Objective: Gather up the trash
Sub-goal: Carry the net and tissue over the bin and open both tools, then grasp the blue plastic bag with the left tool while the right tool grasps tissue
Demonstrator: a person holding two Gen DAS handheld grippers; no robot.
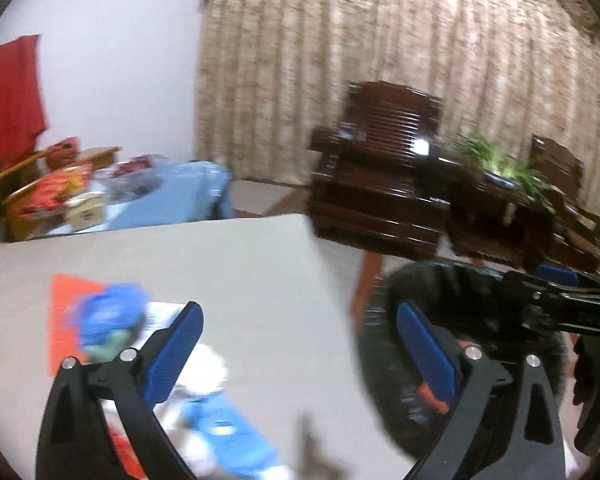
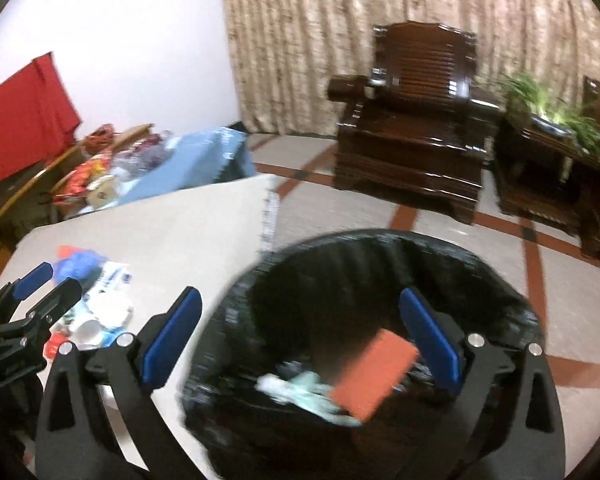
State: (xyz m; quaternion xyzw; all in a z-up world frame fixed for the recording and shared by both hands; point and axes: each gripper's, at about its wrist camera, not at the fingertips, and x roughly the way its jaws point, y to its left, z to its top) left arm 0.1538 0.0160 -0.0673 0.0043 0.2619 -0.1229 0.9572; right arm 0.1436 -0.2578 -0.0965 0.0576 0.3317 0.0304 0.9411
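My right gripper (image 2: 300, 340) stands open above a bin with a black liner (image 2: 380, 248). Inside the bin are an orange-red flat piece (image 2: 376, 376) and pale crumpled trash (image 2: 300, 392); neither pad touches them. My left gripper (image 1: 300, 344) is open and empty over the right edge of the grey table (image 1: 240, 272). Left of it lies a blurred trash pile: a blue crumpled item (image 1: 108, 320), an orange-red sheet (image 1: 64, 308) and white and blue wrappers (image 1: 220, 432). The same trash pile (image 2: 100, 304) shows in the right wrist view beside the left gripper (image 2: 50, 284). The bin (image 1: 384, 360) stands right of the table.
A dark wooden armchair (image 2: 412, 128) and a side table with a green plant (image 2: 548, 120) stand on the tiled floor behind the bin. A blue-covered table with clutter (image 2: 188, 160) sits at the back left. A curtain (image 1: 380, 60) covers the far wall.
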